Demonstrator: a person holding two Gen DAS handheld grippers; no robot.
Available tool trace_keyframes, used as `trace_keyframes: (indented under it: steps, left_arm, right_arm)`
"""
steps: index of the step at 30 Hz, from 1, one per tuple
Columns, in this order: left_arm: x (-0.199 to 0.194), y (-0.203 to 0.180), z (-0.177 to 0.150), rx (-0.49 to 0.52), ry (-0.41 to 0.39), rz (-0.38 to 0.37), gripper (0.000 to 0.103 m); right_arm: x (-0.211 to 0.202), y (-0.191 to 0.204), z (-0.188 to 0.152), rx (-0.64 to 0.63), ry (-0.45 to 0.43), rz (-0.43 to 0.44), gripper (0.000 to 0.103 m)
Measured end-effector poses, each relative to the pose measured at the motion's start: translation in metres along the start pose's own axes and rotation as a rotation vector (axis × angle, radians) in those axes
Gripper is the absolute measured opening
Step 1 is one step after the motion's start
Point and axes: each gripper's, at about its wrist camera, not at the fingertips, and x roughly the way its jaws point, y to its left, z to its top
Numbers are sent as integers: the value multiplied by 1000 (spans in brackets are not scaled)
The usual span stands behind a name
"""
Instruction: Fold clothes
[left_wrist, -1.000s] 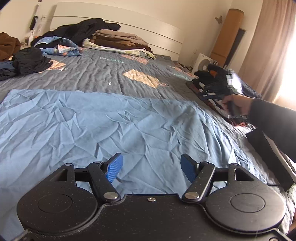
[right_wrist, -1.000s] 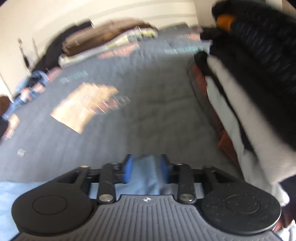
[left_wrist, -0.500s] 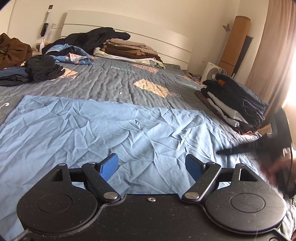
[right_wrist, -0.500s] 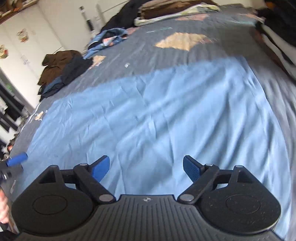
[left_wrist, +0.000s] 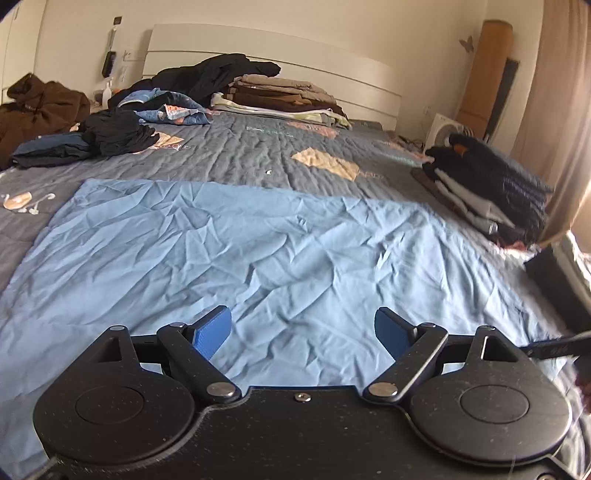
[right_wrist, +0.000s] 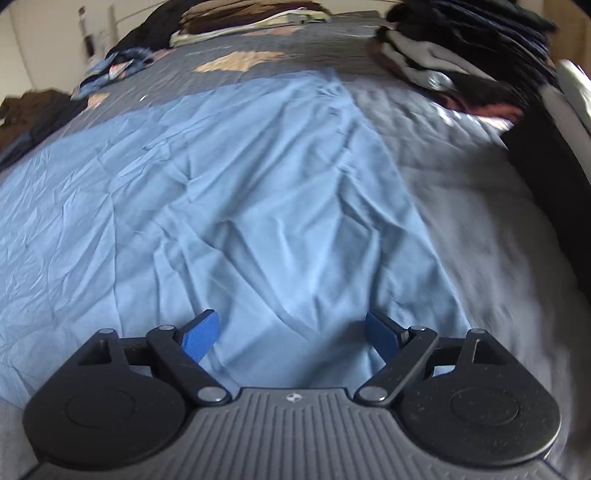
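both grippers hover over blue cloth, empty.

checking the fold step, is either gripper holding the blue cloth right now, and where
Nothing is held. The left gripper, jaws opening, and the open right gripper hover over the blue cloth, no fabric between the pads.

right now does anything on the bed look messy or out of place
The light blue cotton sheet lies spread flat but heavily creased. Behind it, a crumpled black garment and a blue patterned one lie unfolded, unlike the neat brown stack.
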Motion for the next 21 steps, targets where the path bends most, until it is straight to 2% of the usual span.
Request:
trace_keyframes:
  steps: [4,9,12,15,19,21]
  left_arm:
    - [-14,13,-8,-8,-2,41,84]
    - [-30,30,-19,-38,4,99,84]
    - [-38,35,-26,-41,2,126,84]
    - [-46,45,-32,-75,7,150,84]
    - [-51,52,-35,-88,25,192,85]
    - [-52,49,-37,-76,32,226,85]
  right_arm:
    - [-16,-18,-16,34,-28,1,86]
    - [-27,-42,-30,59,-32,-51,86]
    - [-39,-46,-29,121,-68,-56,86]
    - [-55,-25,-17,133,-127,8,86]
    - [-71,44,5,22,-201,117,89]
    - [-74,80,9,-36,-209,164,91]
